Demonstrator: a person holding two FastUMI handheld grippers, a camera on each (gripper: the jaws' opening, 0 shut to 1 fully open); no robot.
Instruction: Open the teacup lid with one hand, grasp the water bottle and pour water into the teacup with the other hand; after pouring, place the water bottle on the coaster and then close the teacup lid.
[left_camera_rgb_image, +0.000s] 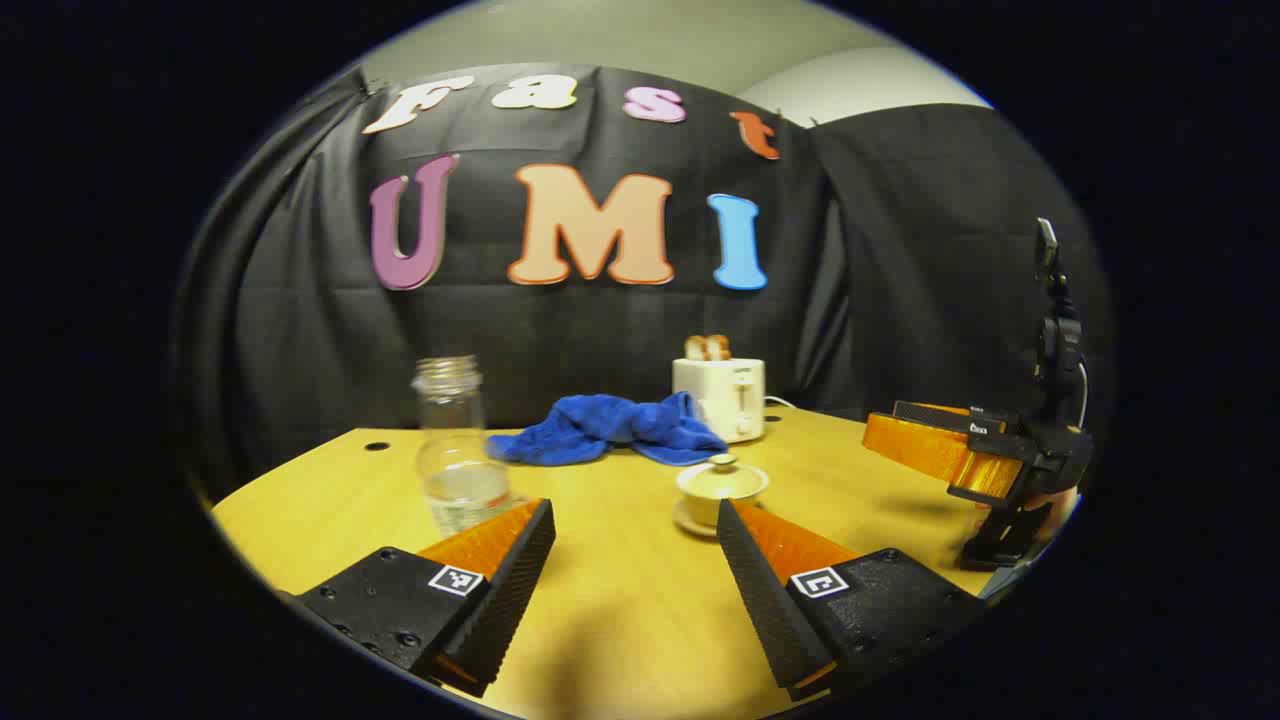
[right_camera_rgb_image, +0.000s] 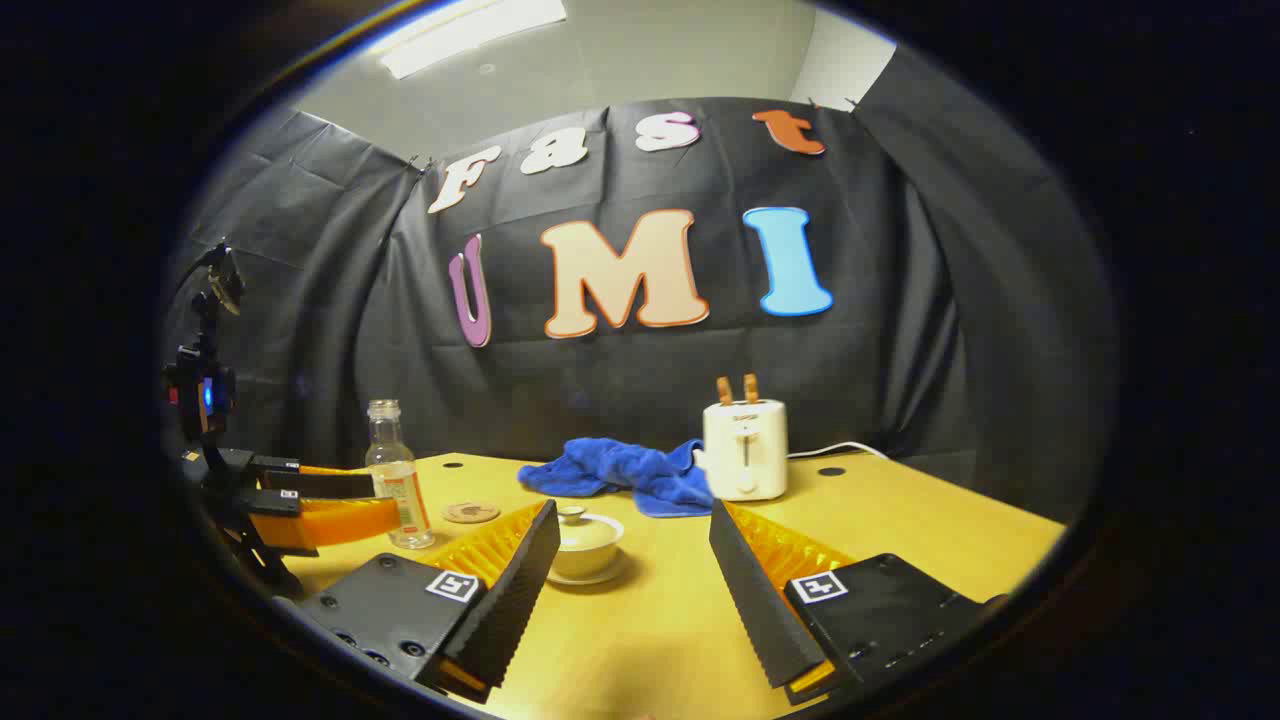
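Porcelain teacup, lid on, stood mid-tabletop just ahead of our right gripper, nearer its left finger; our left gripper faced the upright water bottle beyond its left finger. Both gaped wide, empty.

The left tongs stand wide open in the left gripper view, the two ridged fingers splayed apart and reaching forward low over the worktop, gripping nothing. The right tongs stand likewise spread in the right gripper view, fingers well apart, level and close above the worktop, nothing between them. Seen from the left gripper view, the right tongs hang off to the right side, fingers pointing leftward, part of a hand showing at the handle. From the right gripper view, the left tongs sit at the left edge, fingers aimed rightward and parted
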